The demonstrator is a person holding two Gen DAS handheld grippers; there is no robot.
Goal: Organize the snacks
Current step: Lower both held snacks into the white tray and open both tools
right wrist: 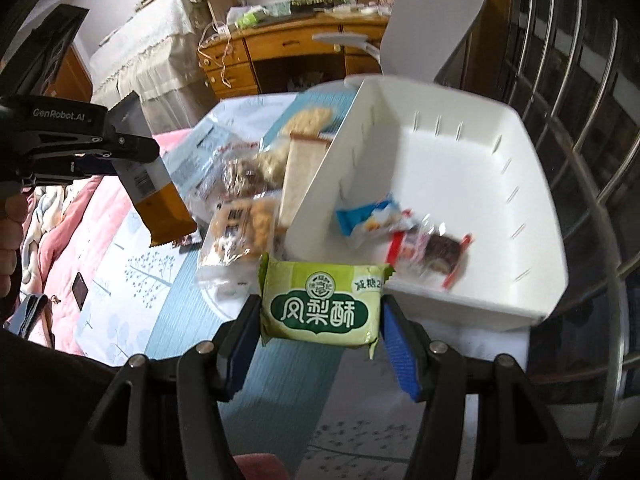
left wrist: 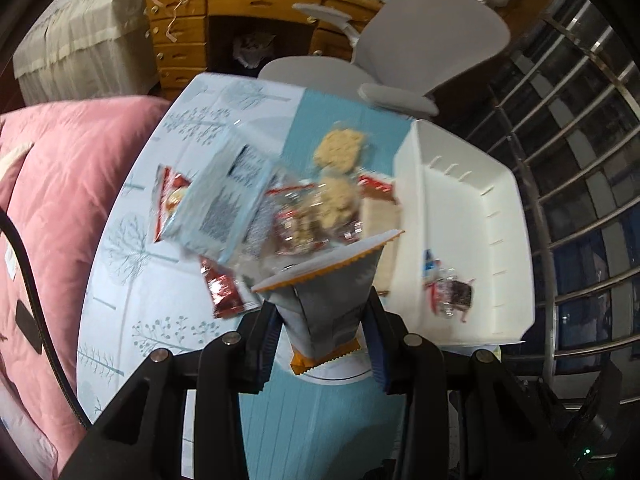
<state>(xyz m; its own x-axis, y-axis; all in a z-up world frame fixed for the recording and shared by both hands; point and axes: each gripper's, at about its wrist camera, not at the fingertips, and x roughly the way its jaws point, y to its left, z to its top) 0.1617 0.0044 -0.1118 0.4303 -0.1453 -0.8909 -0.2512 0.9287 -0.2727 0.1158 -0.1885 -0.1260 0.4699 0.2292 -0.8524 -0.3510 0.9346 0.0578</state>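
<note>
Right wrist view: the white bin (right wrist: pixel 460 160) sits at the far right of the bench (right wrist: pixel 280 364), its right wall close to the metal window bars (right wrist: pixel 580 120), its left wall touching the heap of snacks (right wrist: pixel 248 184). Most of the bin floor is bare; two packets lie toward its near side, a blue-and-white one (right wrist: pixel 368 220) and a clear one with a dark bar (right wrist: pixel 436 250), touching each other. Open cloth shows on the near part of the bench, in front of the heap. A grey chair (right wrist: pixel 432 32) stands behind the far edge, and a pink quilt (right wrist: pixel 60 216) borders the bench on the left.

The right gripper (right wrist: pixel 320 320) is held level just before the bin's near left corner, its fingers (right wrist: pixel 400 344) clamped on one green pastry packet (right wrist: pixel 322 306), label facing the camera. The left gripper (right wrist: pixel 120 160) reaches in from the left above the bench edge.

From the left wrist view, the left gripper (left wrist: pixel 324 328) has its fingers (left wrist: pixel 378 344) pinched on one grey packet with orange trim (left wrist: pixel 328 288), held upright above the near side of the heap (left wrist: pixel 280 208). The heap is blurred, so I cannot count its packets. The bin (left wrist: pixel 460 184) lies to the right.
</note>
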